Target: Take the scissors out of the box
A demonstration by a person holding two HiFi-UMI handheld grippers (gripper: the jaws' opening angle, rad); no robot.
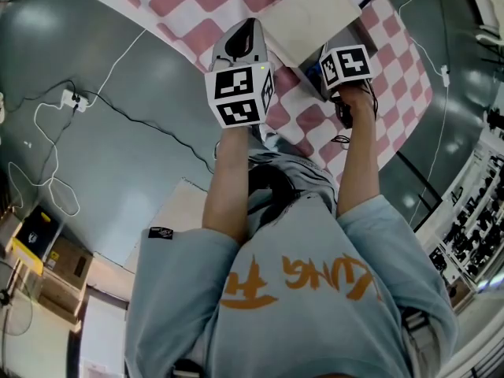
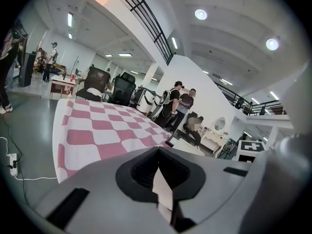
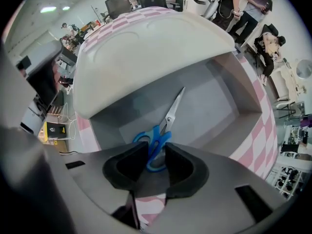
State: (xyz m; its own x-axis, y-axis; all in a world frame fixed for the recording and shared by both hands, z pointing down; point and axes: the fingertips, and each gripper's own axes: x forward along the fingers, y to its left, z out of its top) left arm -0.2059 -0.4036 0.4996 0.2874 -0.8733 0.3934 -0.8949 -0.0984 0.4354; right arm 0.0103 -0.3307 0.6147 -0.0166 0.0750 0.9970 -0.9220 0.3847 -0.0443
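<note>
Scissors [image 3: 167, 120]: blue handles, steel blades together. They lie flat on the grey floor of the open box [image 3: 214, 99], handles toward its near wall, blade tips toward the raised lid. Not lifted.

Left tool [image 2: 157, 152]: clenched, pads meeting at the tips with nothing between them. Held above the pink-and-white checked cloth [image 2: 107, 130], left of the box, pointing across the tabletop toward its far edge.

Lid [image 3: 146, 48]: cream, tipped up at the far side of the box, standing over the blade tips.

Right tool [image 3: 156, 152]: released, jaws apart, pointing down into the box. The blue handles show in the gap between the pads, and neither pad presses on them.

Box placement: on the cloth, toward the tabletop's near edge, right of the left tool.
</note>
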